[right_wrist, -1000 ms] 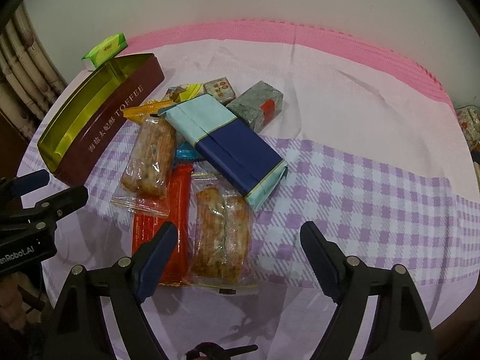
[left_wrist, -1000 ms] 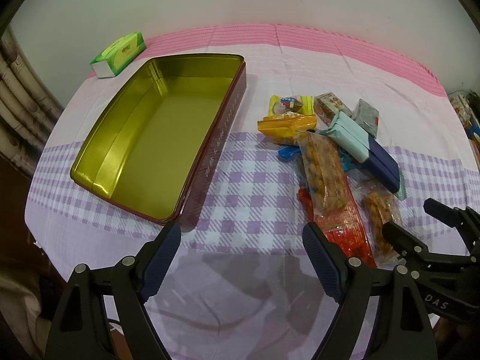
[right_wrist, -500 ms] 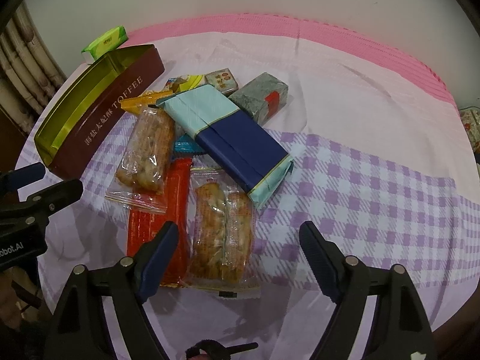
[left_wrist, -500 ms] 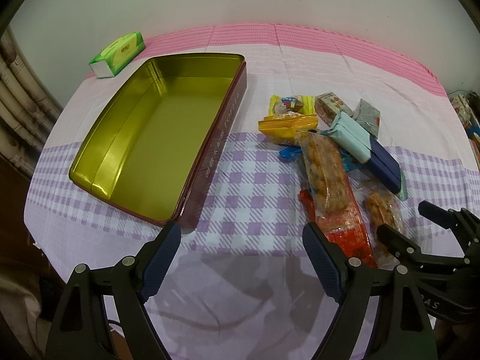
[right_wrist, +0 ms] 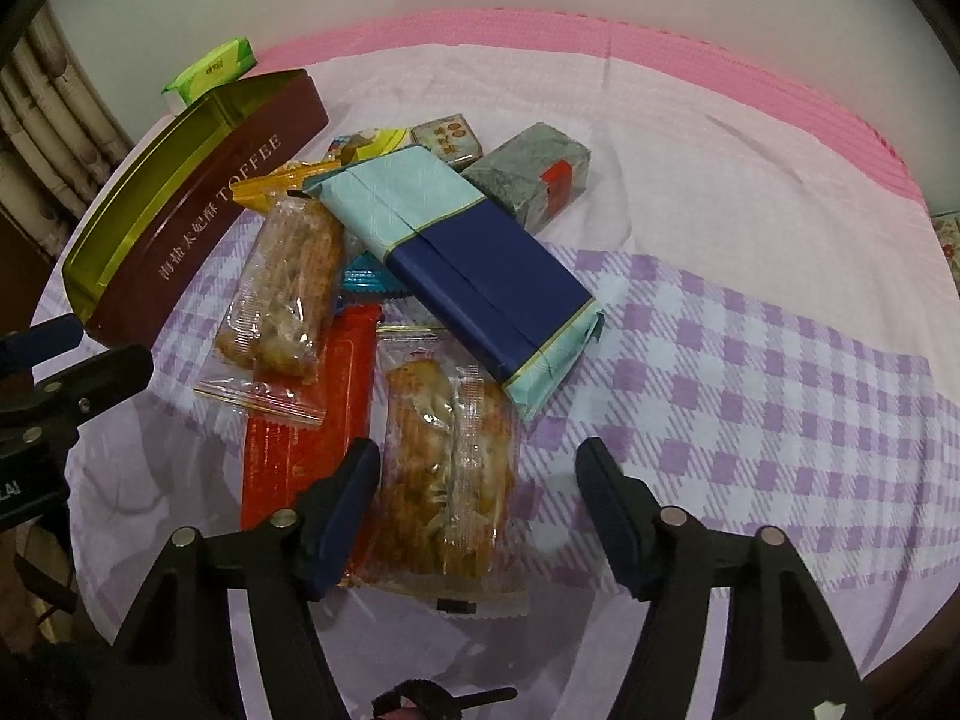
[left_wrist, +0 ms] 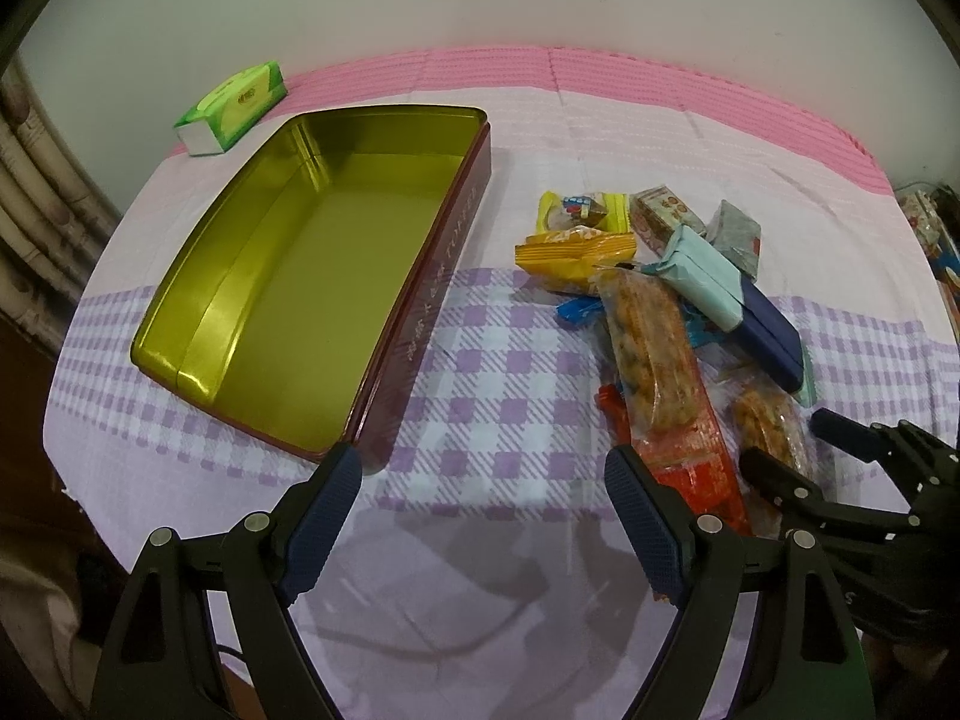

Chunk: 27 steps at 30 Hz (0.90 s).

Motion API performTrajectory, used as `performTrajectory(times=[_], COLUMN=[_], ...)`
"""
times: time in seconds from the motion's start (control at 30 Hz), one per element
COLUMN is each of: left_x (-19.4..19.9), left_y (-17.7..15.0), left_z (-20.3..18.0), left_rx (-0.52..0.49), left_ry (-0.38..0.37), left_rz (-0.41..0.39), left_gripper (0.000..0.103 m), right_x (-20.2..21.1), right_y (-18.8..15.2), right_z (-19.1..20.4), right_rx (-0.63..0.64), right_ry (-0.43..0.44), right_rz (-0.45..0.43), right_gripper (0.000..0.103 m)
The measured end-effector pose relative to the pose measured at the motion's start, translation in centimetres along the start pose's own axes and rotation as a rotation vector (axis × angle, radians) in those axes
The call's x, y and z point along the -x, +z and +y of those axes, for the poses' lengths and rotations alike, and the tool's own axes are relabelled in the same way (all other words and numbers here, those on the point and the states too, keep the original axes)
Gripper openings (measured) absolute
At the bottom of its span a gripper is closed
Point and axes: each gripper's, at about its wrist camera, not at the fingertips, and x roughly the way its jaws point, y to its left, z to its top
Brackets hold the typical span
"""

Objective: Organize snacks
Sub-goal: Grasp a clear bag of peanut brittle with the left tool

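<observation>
An open maroon toffee tin (left_wrist: 432,294) with a gold inside lies empty on the left of the checked cloth. A pile of snacks lies to its right. In the pile are a clear pack of fried pastry (right_wrist: 447,468), a second clear pack (right_wrist: 288,294), a red pack (right_wrist: 300,444), a teal and navy box (right_wrist: 468,264), a grey pack (right_wrist: 534,174) and a yellow pack (left_wrist: 576,249). My right gripper (right_wrist: 477,462) straddles the nearest clear pack. Its jaws are closing, the left pad at the pack's edge and the right pad still apart from it. My left gripper (left_wrist: 483,465) hangs open over bare cloth beside the tin's near corner.
A green tissue pack (left_wrist: 234,105) sits behind the tin near the far table edge. A curtain (right_wrist: 54,120) hangs at the left. The cloth to the right of the pile is bare purple check. Cluttered items show at the far right edge (left_wrist: 936,228).
The right gripper's fingers have drawn closer together around the nearest clear pack, and it has edged slightly toward the pile. The left gripper has stayed put.
</observation>
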Motion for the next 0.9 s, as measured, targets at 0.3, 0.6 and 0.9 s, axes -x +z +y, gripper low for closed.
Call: performTrajectory(times=[0.3,0.6,0.9], left_x=[-0.2,-0.6,-2.2], left_y=[0.8,2.0,3.9], left_z=[-1.0,-3.6,-6.1], left_rx=[-0.014,-0.053,-0.093], left_ry=[-0.022,-0.081,-0.078], left_rz=[-0.006,-0.006,0.02], left_gripper=[0.083,0.083,0.083], right_x=[-0.6,-0.1,0.9], right_y=[0.3,-0.3,-1.6], right_z=[0.4,-0.2,-2.6], right_rx=[0.039,0.044,-0.02], right_ry=[-0.01,0.021,0.021], right_rz=[-0.022,-0.021,-0.025], right_gripper=[0.056,0.038,0.037])
